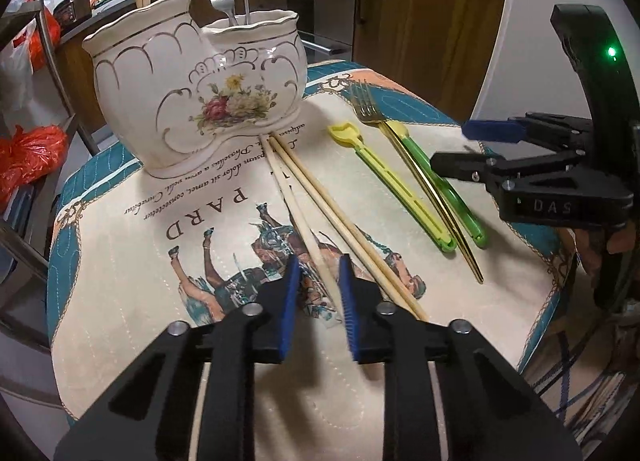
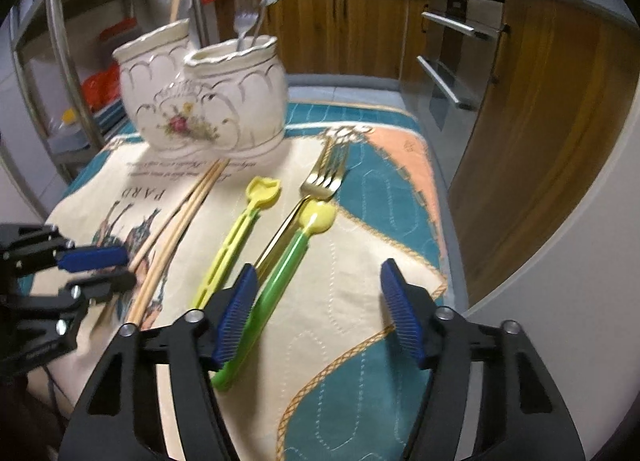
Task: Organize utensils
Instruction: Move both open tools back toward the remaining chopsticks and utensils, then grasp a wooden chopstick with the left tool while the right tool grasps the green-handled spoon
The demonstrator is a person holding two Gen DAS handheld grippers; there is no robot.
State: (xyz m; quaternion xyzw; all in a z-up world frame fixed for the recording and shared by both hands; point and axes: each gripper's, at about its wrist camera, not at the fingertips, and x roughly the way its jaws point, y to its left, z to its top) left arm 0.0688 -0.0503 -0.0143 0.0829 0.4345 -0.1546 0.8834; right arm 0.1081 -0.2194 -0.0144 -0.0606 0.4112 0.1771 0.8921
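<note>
**Chopstick lies between the left gripper's fingers, pointing at the holder**

We see a pale wooden chopstick [image 1: 304, 221] lying on the printed cloth [image 1: 132, 281]. Its long axis runs from the near edge of the cloth toward the ceramic utensil holder [image 1: 192, 101] at the far edge, where its tip touches the base. A second chopstick [image 1: 348, 229] lies just beside it. The left gripper [image 1: 319, 289] is nearest: its blue pads are partly open and straddle the first chopstick's near end, not yet clamping it. Further toward the cloth's right edge lie a yellow spoon [image 2: 228, 245], a gold fork [image 2: 308, 197] and a green spoon [image 2: 280, 277], all roughly parallel. The right gripper [image 2: 320, 313] hovers wide open and empty; its left finger is just above the green spoon's handle.
</note>
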